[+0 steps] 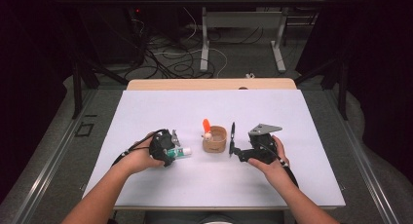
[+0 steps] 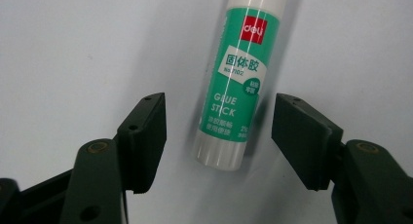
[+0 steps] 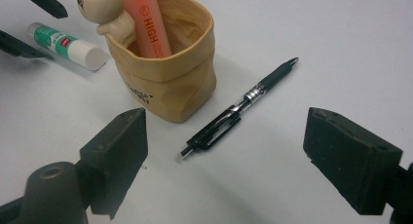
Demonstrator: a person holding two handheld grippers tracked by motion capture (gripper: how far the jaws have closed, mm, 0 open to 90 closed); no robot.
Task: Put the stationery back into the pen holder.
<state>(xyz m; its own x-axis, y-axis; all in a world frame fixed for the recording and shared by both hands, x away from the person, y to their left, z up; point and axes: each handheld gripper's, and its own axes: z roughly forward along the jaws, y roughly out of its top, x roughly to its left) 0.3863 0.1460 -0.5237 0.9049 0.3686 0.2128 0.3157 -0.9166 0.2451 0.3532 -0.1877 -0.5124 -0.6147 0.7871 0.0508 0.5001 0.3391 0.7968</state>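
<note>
A green-and-white glue stick (image 1: 181,153) (image 2: 238,87) lies flat on the white mat, its bottom end between the jaws of my left gripper (image 1: 171,151) (image 2: 219,121). A gap shows on each side of the stick, so the pads do not touch it. My right gripper (image 1: 237,153) (image 3: 234,141) stands open, low over the mat. A black pen (image 1: 232,136) (image 3: 243,104) lies just ahead of its jaws. The tan pen holder (image 1: 214,140) (image 3: 170,78) stands upright between the two grippers, holding an orange highlighter (image 1: 206,125) (image 3: 146,24).
A small bear figure (image 3: 104,9) clings to the holder's rim. The white mat (image 1: 214,185) covers a wooden table whose far edge (image 1: 209,84) shows beyond it. Cables and table legs lie on the floor behind.
</note>
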